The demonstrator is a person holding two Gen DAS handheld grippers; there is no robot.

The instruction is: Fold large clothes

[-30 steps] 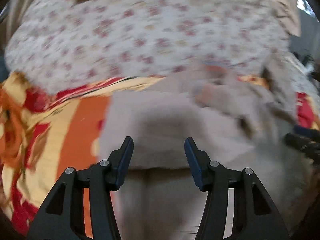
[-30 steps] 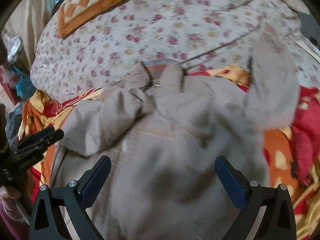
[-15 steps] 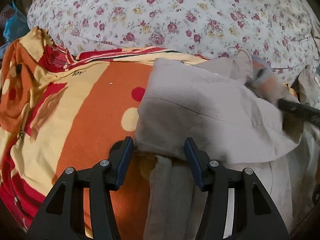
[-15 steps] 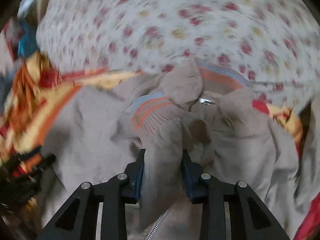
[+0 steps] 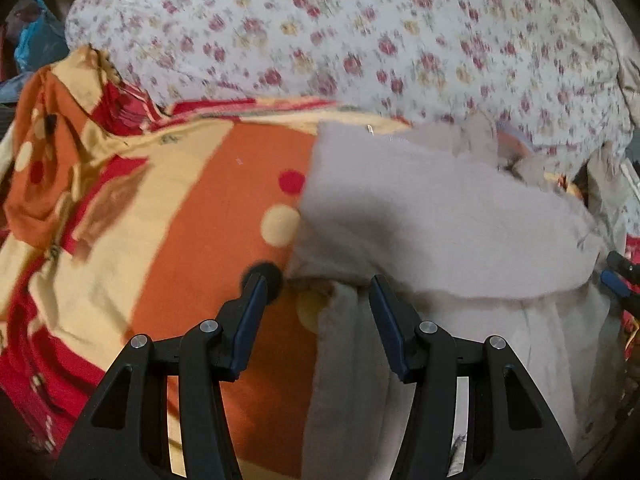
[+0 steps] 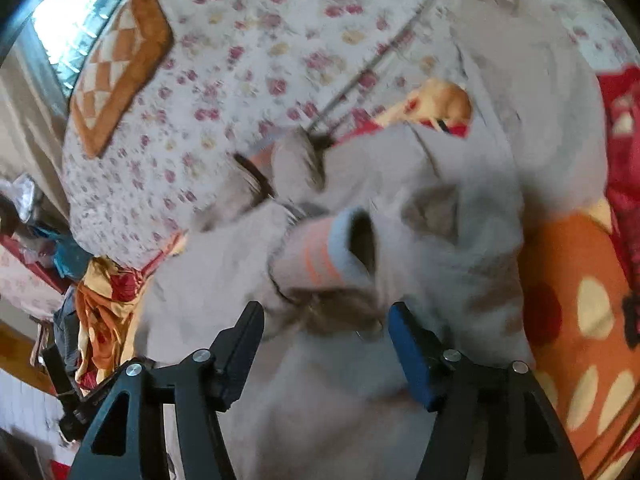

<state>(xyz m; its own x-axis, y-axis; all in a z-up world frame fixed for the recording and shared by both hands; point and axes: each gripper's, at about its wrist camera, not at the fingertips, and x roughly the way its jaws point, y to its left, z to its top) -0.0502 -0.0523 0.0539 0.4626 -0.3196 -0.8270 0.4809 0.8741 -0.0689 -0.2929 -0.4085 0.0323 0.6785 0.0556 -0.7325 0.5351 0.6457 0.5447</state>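
The beige zip-up jacket [image 6: 420, 240] lies on the orange dotted blanket [image 5: 192, 208]. Right gripper [image 6: 326, 332], jaws opening, sits nearest its striped cuff [image 6: 324, 256]; left gripper [image 5: 316, 304] straddles the side hem, 2 fingers apart, gripping nothing.

Home bedroom: floral bedding [image 5: 360, 40], blanket [image 5: 192, 208]

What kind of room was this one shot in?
Most likely a bedroom at home: a beige jacket lies on a bed with an orange spotted blanket and a floral quilt, with a window behind.
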